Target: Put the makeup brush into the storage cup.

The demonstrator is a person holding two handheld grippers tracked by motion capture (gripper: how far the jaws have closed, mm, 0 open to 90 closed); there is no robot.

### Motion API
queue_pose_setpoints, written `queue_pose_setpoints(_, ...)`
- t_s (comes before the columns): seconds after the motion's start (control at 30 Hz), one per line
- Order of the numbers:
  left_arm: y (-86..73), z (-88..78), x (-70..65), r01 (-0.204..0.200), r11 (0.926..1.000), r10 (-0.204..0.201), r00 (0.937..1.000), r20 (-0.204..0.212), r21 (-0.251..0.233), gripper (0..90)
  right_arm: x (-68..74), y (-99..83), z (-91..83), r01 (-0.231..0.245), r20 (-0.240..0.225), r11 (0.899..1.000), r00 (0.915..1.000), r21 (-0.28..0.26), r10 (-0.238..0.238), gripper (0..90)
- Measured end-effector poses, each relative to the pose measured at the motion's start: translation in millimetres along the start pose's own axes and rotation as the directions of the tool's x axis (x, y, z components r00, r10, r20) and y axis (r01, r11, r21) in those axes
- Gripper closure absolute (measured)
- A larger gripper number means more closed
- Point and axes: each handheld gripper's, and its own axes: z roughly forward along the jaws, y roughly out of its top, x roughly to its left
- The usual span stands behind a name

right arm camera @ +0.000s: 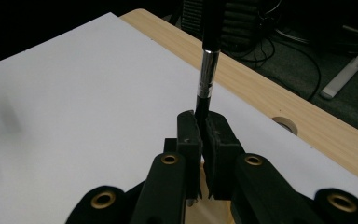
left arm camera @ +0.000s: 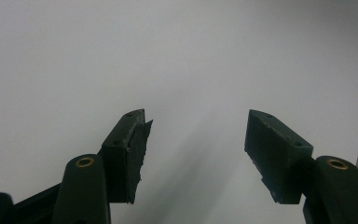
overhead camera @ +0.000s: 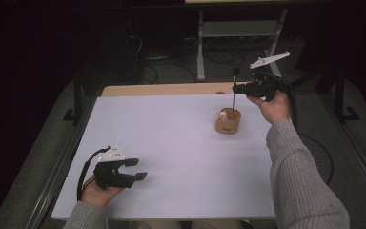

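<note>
Two hand-held black grippers, worn with grey knit sleeves.
Left gripper [overhead camera: 134, 170]: black angular body, white three-cornered plate on top, black cable looping off its rear. Its fingers [left arm camera: 128, 154] are blocky black pads with small recessed holes; one pad's rubber facing is frayed at the edge; brass-coloured rivets sit at the link joints. Right gripper [overhead camera: 240, 89]: same black build, brass rivets, white plate on top, black cable trailing behind. Right sleeve [overhead camera: 301, 183] and left sleeve [overhead camera: 83, 217]: grey ribbed knit, snug cuffs.
</note>
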Motion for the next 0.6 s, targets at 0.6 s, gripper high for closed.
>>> queue_pose_setpoints(0.6,-0.5,-0.8,0.6,0.003,1.0,-0.003,1.0,0.002,-0.009,37.7,-9.1,-13.2,13.6,-0.056,0.03,0.998,0.998,0.009,0.056,84.9)
